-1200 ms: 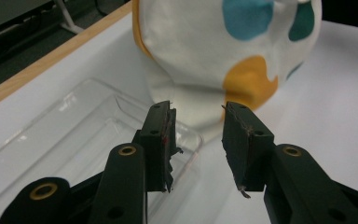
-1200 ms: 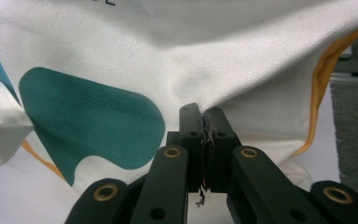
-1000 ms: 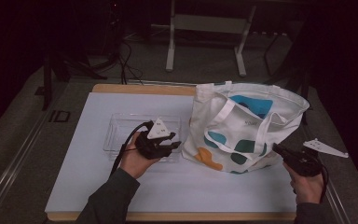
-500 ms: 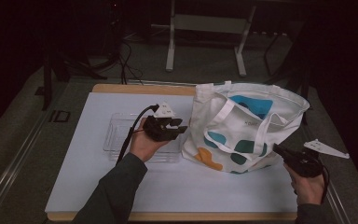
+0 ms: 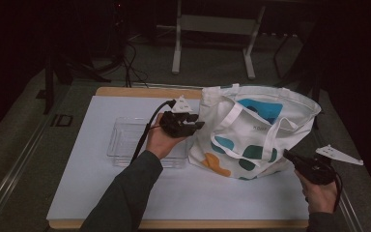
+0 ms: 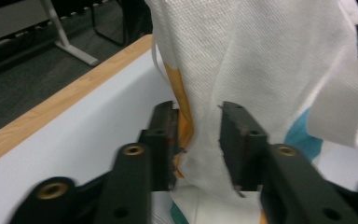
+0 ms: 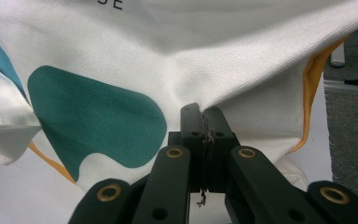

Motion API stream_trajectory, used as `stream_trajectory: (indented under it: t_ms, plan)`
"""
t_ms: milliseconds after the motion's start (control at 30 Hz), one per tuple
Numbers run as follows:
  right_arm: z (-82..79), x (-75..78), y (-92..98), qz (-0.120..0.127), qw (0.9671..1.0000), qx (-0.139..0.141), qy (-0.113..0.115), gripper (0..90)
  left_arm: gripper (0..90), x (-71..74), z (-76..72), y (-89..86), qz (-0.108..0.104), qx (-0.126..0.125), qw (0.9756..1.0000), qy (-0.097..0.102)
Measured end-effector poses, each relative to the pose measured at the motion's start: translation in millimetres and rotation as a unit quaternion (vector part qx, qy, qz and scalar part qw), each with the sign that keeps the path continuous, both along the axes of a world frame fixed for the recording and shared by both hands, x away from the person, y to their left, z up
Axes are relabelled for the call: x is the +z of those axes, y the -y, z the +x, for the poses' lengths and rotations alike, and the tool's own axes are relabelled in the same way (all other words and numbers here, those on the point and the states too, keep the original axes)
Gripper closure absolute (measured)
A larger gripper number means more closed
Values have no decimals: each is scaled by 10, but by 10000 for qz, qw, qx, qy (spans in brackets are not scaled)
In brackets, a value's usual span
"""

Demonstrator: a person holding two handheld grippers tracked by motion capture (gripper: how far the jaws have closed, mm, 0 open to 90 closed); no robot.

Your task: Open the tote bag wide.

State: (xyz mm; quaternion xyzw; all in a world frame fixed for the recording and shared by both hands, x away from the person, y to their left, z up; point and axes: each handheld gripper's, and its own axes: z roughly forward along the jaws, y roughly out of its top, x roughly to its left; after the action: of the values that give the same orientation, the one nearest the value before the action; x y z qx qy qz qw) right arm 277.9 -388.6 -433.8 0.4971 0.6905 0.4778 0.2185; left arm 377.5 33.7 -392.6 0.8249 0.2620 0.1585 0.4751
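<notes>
A white tote bag (image 5: 256, 130) with teal, blue and orange patches stands open on the white table top (image 5: 92, 193). My left gripper (image 5: 197, 124) is at the bag's left side. In the left gripper view its jaws straddle a fold of the bag cloth (image 6: 200, 70) beside an orange edge. They have just been closing and a gap still shows, so the left gripper (image 6: 198, 109) is open. My right gripper (image 5: 288, 154) is at the bag's lower right corner. In the right gripper view the right gripper (image 7: 201, 109) is shut on a pinch of the bag cloth (image 7: 242, 60), which pulls taut from its tips.
A clear plastic tray (image 5: 121, 140) lies on the table under and to the left of my left hand. The table's wooden far edge (image 5: 145, 92) runs behind it. Dark floor, cables and a metal stand's legs (image 5: 176, 63) lie beyond the table.
My left hand has moved from over the clear tray rightwards and a little up to the bag's left side. The right hand and the bag have stayed put.
</notes>
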Motion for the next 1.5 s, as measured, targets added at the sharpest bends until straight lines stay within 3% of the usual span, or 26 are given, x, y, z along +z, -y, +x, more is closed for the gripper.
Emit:
stream_trajectory:
  t_ms: [100,233,700,933,1500]
  plan:
    - [-8,13,-5,-7,10000,-19,30,893,817,9,-15,26,74,29,10000,38]
    - [-28,37,-17,-45,9999,-47,117,895,862,46,-55,5,102,0,9999,138]
    - [-177,155,-41,-109,9993,42,357,897,867,118,-160,-113,-13,-51,9998,175]
    - [-293,158,-53,-143,9988,76,469,898,869,151,-229,-131,50,-95,9997,241]
    - [-507,103,-72,-129,9983,142,546,898,868,66,-338,-181,21,-185,9996,212]
